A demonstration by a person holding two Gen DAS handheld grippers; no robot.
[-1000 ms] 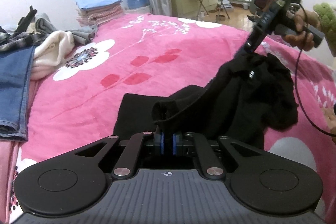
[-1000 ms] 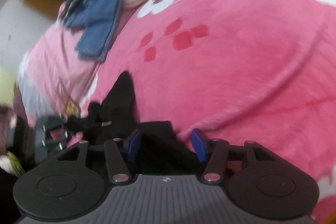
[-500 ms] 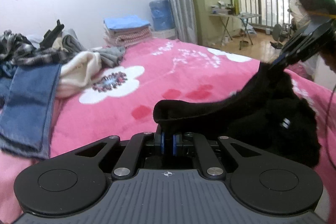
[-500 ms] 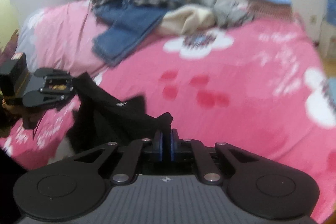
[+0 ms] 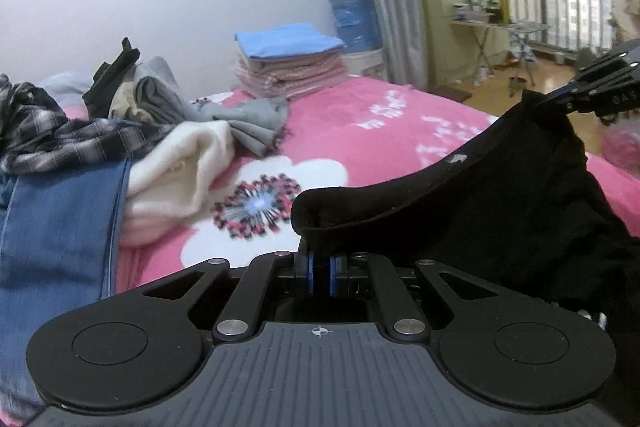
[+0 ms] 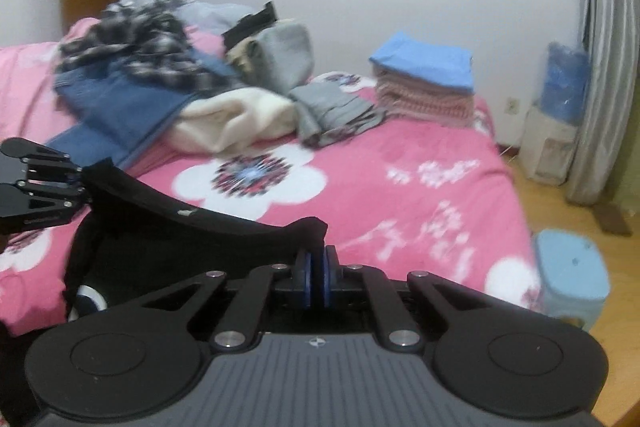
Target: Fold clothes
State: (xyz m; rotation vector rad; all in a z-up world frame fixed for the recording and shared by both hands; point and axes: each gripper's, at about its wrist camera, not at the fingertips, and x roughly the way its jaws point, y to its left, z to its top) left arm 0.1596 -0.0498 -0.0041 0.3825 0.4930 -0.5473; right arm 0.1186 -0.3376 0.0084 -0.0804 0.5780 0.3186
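Observation:
A black garment (image 5: 500, 203) hangs lifted above the pink flowered bed (image 5: 360, 131), its top edge stretched between both grippers. My left gripper (image 5: 320, 261) is shut on one end of that edge. The right gripper (image 5: 560, 98) shows at the far right of the left wrist view, pinching the other end. In the right wrist view the same black garment (image 6: 180, 235) runs from my right gripper (image 6: 316, 259), shut on its edge, to the left gripper (image 6: 82, 183) at the left. The garment's lower part droops out of sight behind the gripper bodies.
A heap of unfolded clothes lies at the bed's far left: blue jeans (image 5: 60, 227), a plaid shirt (image 5: 52, 131), a cream sweater (image 5: 180, 171), grey pieces (image 5: 248, 123). A folded stack (image 5: 292, 63) sits at the far corner. A light blue stool (image 6: 572, 279) stands on the wood floor.
The right gripper went from open over the garment to shut on its edge. Both grippers rose and drew apart, lifting the black garment off the bed and stretching its edge.

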